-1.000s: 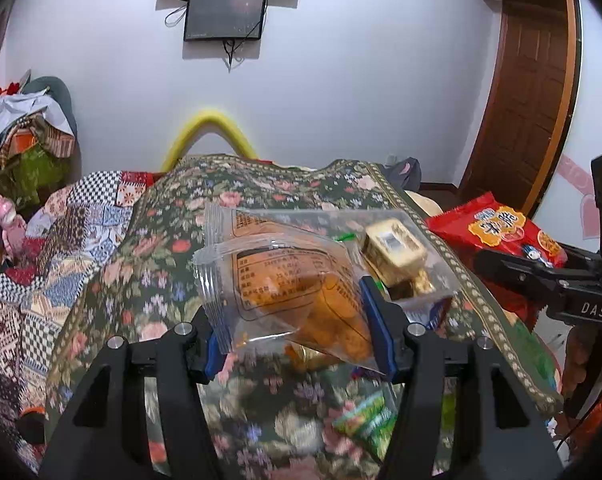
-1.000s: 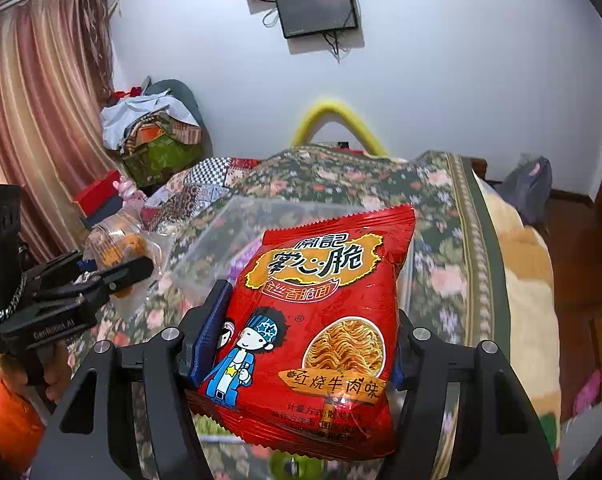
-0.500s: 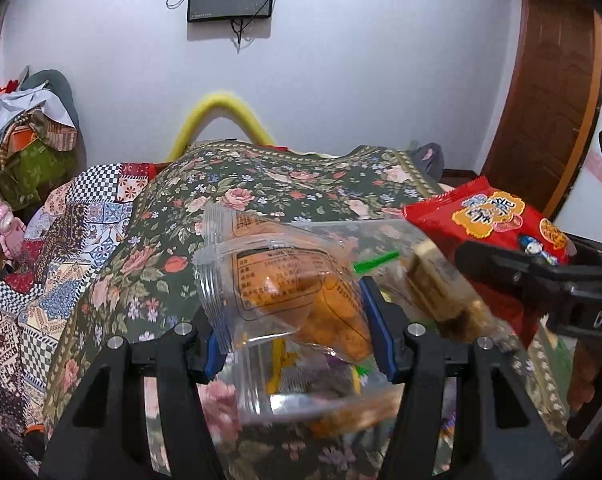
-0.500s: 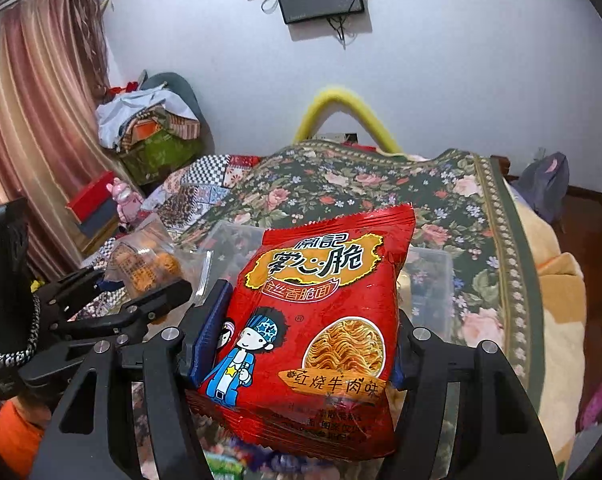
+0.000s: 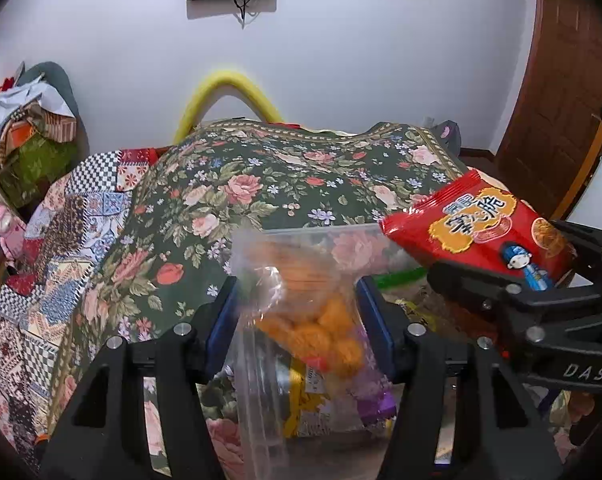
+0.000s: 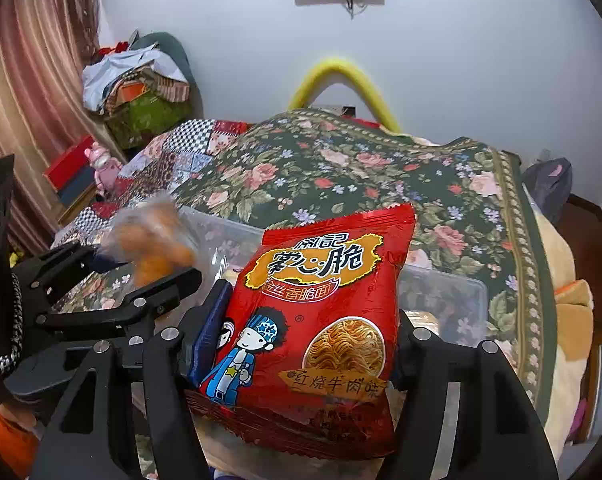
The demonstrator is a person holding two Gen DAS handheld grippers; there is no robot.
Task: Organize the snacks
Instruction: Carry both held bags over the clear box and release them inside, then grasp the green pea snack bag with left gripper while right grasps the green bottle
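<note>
My left gripper (image 5: 299, 312) is shut on a clear bag of orange snacks (image 5: 321, 320), blurred and tipped downward over a clear plastic box (image 5: 321, 236) on the floral bedspread. The bag also shows in the right wrist view (image 6: 153, 244). My right gripper (image 6: 305, 328) is shut on a red instant-noodle packet (image 6: 321, 320) and holds it above the same box (image 6: 461, 292). The packet shows at the right of the left wrist view (image 5: 481, 232), close beside the left gripper. Several other snack packs (image 5: 301, 396) lie inside the box.
The floral bedspread (image 5: 281, 184) covers the bed; a patchwork quilt (image 5: 53, 264) lies to its left. A yellow curved tube (image 5: 229, 92) leans on the far wall. Piled clothes (image 6: 137, 80) stand at the left, a wooden door (image 5: 561, 80) at the right.
Both grippers have come closer over the clear box. The orange snack bag has tipped down between the left fingers and is blurred. The red packet has moved in beside the left gripper.
</note>
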